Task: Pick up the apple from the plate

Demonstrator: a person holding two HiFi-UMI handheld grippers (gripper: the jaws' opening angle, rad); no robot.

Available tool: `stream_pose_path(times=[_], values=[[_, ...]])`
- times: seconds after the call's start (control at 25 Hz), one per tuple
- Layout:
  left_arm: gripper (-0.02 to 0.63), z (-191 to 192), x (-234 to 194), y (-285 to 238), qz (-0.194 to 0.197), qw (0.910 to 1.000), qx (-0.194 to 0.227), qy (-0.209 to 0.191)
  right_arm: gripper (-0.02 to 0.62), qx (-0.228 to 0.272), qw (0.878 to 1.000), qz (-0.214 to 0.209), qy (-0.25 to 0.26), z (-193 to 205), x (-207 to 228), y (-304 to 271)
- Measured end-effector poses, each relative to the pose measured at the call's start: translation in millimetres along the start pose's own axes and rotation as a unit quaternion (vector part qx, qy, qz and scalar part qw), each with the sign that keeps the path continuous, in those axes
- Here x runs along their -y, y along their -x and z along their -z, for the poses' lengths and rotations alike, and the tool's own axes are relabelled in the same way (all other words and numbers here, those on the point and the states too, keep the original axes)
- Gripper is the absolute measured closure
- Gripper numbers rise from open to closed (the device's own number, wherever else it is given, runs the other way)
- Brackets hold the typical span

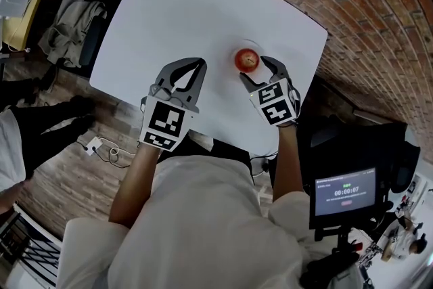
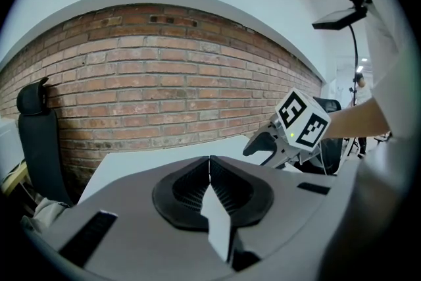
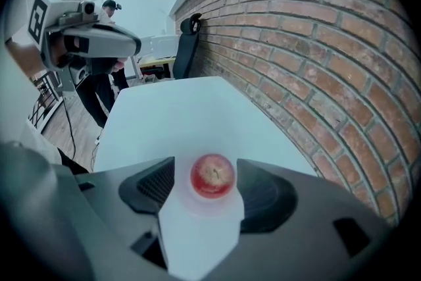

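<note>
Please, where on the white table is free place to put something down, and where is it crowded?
The table is bare across its far half, up to the edge by the brick wall, and on its left side. Only the near right part is crowded: apple on plate, the open right gripper at it, the shut left gripper beside.
</note>
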State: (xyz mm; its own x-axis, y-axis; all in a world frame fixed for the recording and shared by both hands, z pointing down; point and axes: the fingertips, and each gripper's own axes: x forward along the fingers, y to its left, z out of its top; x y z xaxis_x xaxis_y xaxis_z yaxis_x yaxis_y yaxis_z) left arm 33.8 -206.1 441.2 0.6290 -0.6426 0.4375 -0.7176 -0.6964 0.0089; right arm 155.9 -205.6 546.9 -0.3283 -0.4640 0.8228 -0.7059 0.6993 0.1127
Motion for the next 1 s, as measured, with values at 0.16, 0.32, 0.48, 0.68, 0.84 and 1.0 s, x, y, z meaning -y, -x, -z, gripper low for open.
stream_pose_path(times=[0.16, 0.32, 0.48, 0.68, 0.84, 1.0], values=[[0.6, -0.1, -2.0, -4.1, 0.002, 1.0, 0.003, 0.006, 0.316, -0.005, 1.0, -0.009, -0.001, 2.0, -1.4, -8.1], [0.6, 3.0, -5.8, -7.2, 0.001, 1.0, -0.004, 0.002, 0.316, 0.003, 1.0, -0.012, -0.011, -2.6, 1.9, -12.8], [0.6, 3.6, -6.2, -6.8, 0.0, 1.0, -0.002, -0.005, 0.316, 0.004, 1.0, -0.018, -0.017, -3.3, 3.0, -14.9], [0.6, 7.3, -5.1, -11.4, 0.004, 1.0, -0.006, -0.007, 0.295, 0.004, 0.999, -0.025, -0.02, -1.8, 6.1, -18.4], [0.6, 7.7, -3.3, -14.3, 0.006, 1.0, -0.005, -0.005, 0.287, -0.002, 0.999, -0.034, -0.019, 1.5, 5.2, -21.7], [0.6, 8.7, -1.1, -14.8, 0.007, 1.0, -0.004, -0.004, 0.278, -0.01, 0.999, -0.039, -0.015, 6.0, 4.2, -24.5]])
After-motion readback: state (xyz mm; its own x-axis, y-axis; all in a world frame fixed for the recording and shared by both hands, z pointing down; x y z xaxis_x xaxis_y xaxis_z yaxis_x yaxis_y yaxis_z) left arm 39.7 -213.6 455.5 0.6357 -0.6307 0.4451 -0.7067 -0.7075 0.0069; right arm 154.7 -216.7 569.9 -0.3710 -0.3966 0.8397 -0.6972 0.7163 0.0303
